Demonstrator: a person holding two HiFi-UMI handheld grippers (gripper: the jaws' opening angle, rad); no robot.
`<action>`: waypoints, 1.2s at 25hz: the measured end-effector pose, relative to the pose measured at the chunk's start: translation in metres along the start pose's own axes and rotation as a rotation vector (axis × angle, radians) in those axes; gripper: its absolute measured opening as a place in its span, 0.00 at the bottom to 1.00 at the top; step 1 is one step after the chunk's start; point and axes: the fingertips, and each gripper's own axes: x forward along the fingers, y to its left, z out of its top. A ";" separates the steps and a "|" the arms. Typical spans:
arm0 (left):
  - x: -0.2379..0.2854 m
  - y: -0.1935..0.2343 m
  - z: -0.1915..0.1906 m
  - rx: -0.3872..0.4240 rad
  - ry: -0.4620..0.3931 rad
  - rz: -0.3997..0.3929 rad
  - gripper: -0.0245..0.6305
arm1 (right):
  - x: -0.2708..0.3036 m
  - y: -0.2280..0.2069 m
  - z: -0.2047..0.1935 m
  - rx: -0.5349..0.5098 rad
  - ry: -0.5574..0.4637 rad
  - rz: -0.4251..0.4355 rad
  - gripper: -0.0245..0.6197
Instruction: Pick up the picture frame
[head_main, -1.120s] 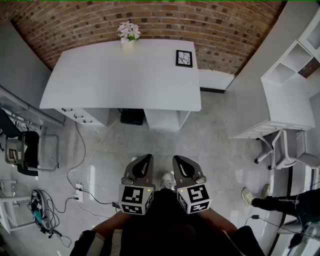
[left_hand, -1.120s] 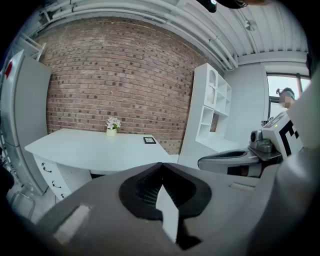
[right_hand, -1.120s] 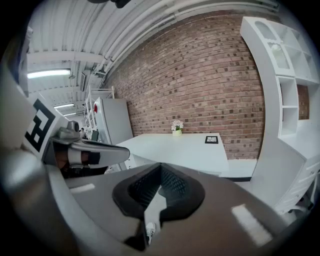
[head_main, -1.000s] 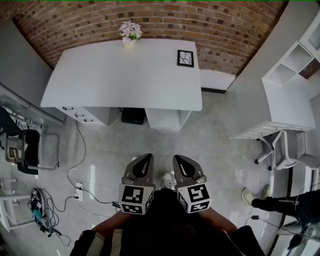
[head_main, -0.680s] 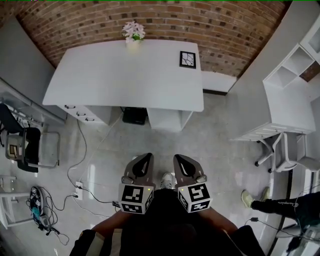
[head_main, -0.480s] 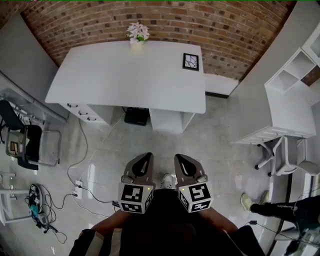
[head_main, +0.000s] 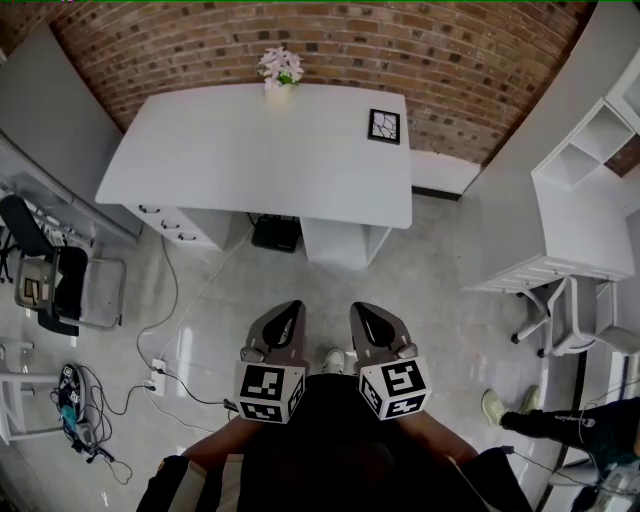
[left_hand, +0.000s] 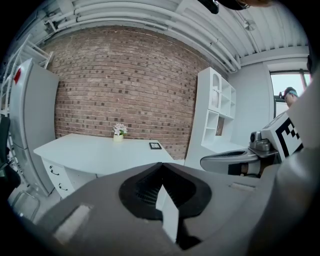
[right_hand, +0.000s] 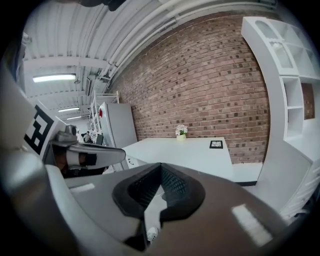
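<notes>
L gripper (head_main: 290, 310) & R gripper (head_main: 362, 312), both shut & empty, side by side, well short of desk (head_main: 250, 160) straight ahead, where near-square frame (head_main: 384, 126) lies at far-right corner, R gripper nearer; vs a sec ago, desk & frame sit slightly lower-right in head view.

Two tools: left tool (head_main: 291, 308), right tool (head_main: 361, 310). Two marker cubes (head_main: 268, 393), one per tool. Two tables: large table (head_main: 250, 150) in the middle, small table (head_main: 585, 225) at right. On the large table, one frame (head_main: 384, 126) and one flower pot (head_main: 281, 68); beneath it, one black box (head_main: 273, 232) and three drawer handles (head_main: 165, 225). Two chairs: white chair (head_main: 578, 305) at right, black chair (head_main: 55, 290) at left. One shelf unit (head_main: 585, 135). One power strip (head_main: 157, 380).
</notes>
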 end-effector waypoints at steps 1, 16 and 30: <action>0.001 -0.003 0.001 0.004 -0.002 -0.004 0.03 | -0.002 -0.003 0.000 0.003 -0.004 -0.006 0.04; 0.037 -0.019 0.009 0.060 0.041 -0.070 0.03 | -0.006 -0.053 -0.005 0.115 -0.018 -0.137 0.04; 0.148 0.009 0.036 0.049 0.098 -0.179 0.03 | 0.073 -0.118 0.017 0.157 0.040 -0.230 0.04</action>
